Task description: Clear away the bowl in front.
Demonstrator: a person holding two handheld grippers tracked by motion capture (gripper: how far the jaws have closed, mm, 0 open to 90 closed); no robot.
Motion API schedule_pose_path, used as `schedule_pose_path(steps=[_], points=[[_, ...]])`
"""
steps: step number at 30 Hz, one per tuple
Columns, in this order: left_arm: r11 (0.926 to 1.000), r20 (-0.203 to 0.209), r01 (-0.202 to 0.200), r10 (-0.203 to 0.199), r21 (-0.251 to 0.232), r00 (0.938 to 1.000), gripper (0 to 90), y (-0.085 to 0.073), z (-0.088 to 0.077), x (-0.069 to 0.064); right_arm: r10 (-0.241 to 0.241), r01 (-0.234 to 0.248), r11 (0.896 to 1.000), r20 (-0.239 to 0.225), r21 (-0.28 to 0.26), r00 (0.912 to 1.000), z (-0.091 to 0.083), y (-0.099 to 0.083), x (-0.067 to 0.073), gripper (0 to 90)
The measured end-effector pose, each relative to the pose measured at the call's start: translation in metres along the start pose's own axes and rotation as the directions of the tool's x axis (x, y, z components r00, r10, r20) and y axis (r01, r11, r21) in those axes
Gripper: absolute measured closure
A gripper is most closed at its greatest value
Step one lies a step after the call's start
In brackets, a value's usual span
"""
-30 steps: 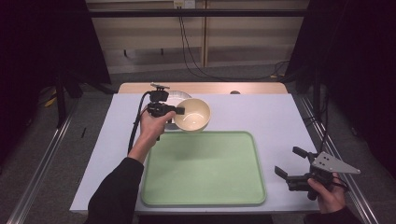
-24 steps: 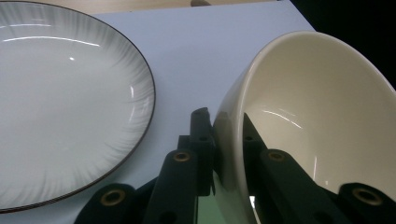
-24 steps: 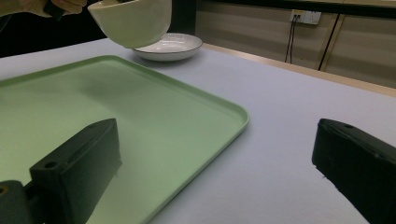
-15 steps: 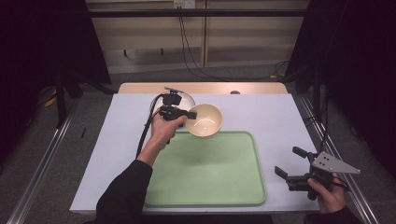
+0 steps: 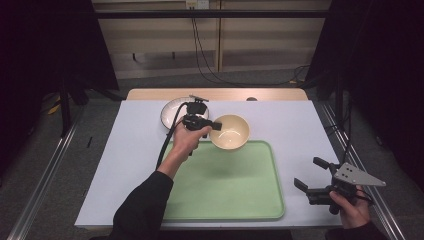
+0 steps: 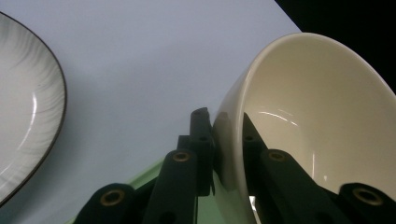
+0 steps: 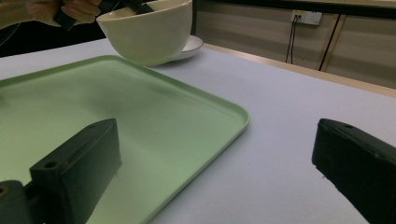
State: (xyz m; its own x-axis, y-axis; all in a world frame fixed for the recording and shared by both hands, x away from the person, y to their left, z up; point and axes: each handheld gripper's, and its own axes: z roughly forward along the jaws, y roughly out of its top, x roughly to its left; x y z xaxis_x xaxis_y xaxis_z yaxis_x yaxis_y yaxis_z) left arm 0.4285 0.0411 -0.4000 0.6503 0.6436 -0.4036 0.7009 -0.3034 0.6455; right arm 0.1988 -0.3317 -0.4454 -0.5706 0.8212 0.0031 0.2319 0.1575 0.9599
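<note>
A cream bowl [image 5: 230,131] hangs in the air over the far edge of the green tray [image 5: 225,190], with my left gripper [image 5: 212,125] shut on its rim. In the left gripper view the jaws pinch the bowl [image 6: 317,121] wall, one inside and one outside. The right gripper view has the bowl [image 7: 147,30] lifted above the tray [image 7: 140,121]. My right gripper [image 5: 311,175] rests open at the table's near right, beside the tray, with nothing between its jaws.
A white plate [image 5: 172,112] with a dark rim lies on the white table [image 5: 290,125] behind the left hand; the same plate [image 6: 23,116] is at the left of the left gripper view. A black cable trails from the left gripper along the forearm.
The left hand has carried the bowl to the right, from beside the plate to over the tray's far edge. The right gripper has stayed still.
</note>
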Motion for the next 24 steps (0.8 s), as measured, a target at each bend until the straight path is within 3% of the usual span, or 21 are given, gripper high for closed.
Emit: schedule_pose_path(steps=[15,24], points=[[0.9988,0.028,-0.035,0.034,0.034,0.9990,82.2,0.012,0.036,-0.029,0.000,0.000,1.000,-0.003,-0.003,1.0000,0.000,0.000,0.000,0.8],[0.9968,0.023,-0.037,0.035,0.072,0.9991,82.1,0.009,0.059,-0.032,-0.005,0.005,1.000,0.000,-0.008,1.0000,-0.001,0.000,0.000,0.8]])
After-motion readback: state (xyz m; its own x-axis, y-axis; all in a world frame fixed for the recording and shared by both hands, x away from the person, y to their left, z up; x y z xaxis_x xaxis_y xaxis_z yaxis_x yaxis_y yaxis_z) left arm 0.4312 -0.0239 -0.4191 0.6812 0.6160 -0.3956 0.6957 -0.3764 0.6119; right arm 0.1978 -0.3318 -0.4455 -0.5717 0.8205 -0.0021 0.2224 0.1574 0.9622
